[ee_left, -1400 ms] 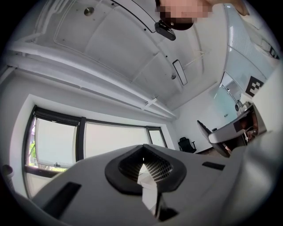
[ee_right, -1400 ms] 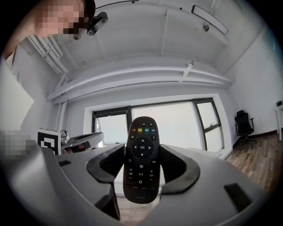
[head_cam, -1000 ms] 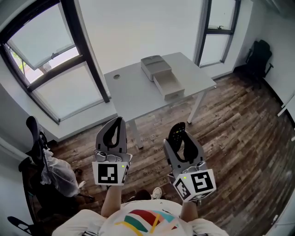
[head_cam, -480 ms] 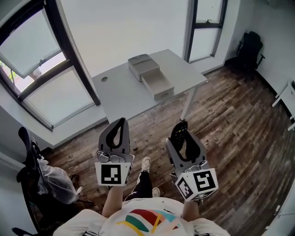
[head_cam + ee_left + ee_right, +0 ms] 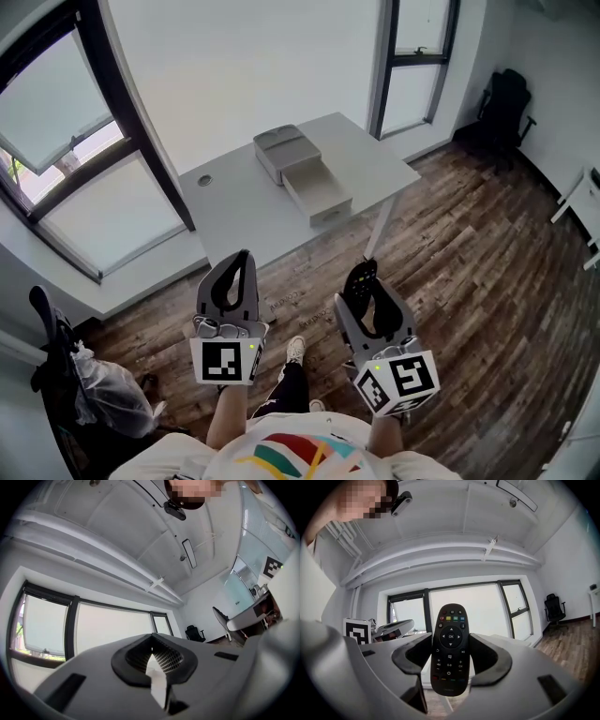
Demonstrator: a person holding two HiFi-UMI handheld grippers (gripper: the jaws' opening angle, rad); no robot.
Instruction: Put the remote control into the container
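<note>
One remote [image 5: 450,639] stands upright between the two jaws of the right gripper [image 5: 451,660], which are clamped on its lower half. Its buttons face the gripper's camera and its top sticks out past the jaw tips. In the head view it is held in the air over the wood floor [image 5: 469,244], well apart from the container.

The left gripper [image 5: 152,656] is beside it at about the same height, with its jaws together and nothing between them.

One grey container [image 5: 281,150] sits on the one white table [image 5: 234,206] ahead, with a single drawer [image 5: 319,192] pulled out towards the person. Two black chairs show: one [image 5: 497,103] far right by the wall, one [image 5: 56,347] at lower left.
</note>
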